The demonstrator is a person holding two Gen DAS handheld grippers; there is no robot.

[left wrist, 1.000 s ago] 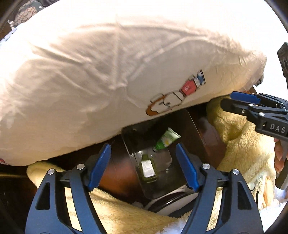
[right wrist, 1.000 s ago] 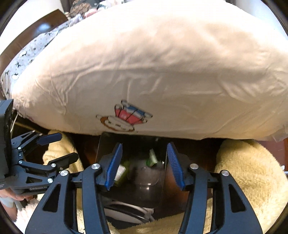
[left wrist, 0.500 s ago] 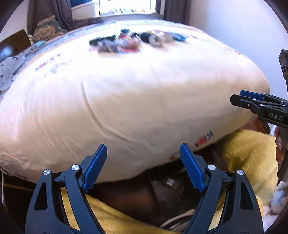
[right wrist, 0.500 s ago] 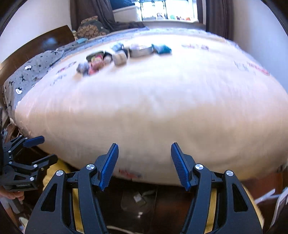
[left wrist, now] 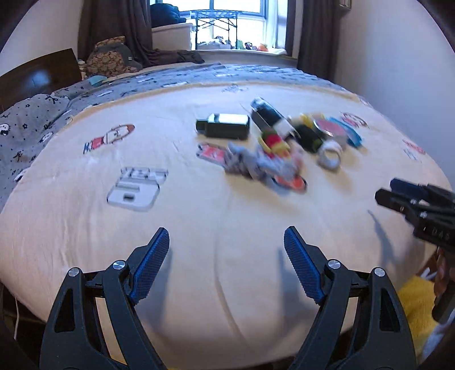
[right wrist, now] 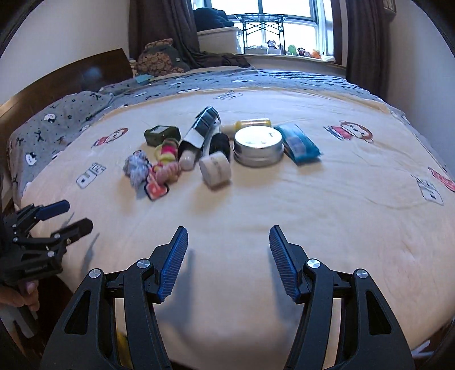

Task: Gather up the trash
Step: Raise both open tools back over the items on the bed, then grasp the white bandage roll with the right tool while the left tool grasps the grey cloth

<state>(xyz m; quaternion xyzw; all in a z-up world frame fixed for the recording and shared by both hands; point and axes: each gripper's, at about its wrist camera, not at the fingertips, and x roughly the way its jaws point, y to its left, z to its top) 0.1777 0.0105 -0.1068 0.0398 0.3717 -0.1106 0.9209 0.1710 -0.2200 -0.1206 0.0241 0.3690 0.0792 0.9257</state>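
Note:
A cluster of small items lies on the cream bed cover (right wrist: 284, 205): a round metal tin (right wrist: 258, 145), a blue packet (right wrist: 298, 143), a small white jar (right wrist: 214, 168), a black and white tube (right wrist: 199, 131), a dark green bottle (right wrist: 162, 135), a crumpled grey wrapper (right wrist: 136, 168) and colourful bits (right wrist: 167, 162). In the left wrist view the dark bottle (left wrist: 224, 129) and blurred wrappers (left wrist: 256, 162) show. My left gripper (left wrist: 226, 267) and right gripper (right wrist: 227, 261) are open and empty, above the near edge of the bed, short of the cluster.
A grey patterned duvet (right wrist: 71, 119) and dark wooden headboard (right wrist: 57, 82) lie on the left. A window (right wrist: 284, 22) with curtains is at the back. A yellow fluffy blanket (left wrist: 418, 301) shows below the bed edge on the right.
Both grippers rose from the dark bin under the bed edge to above the cover. The bin is out of view and the item cluster on the bed is now visible.

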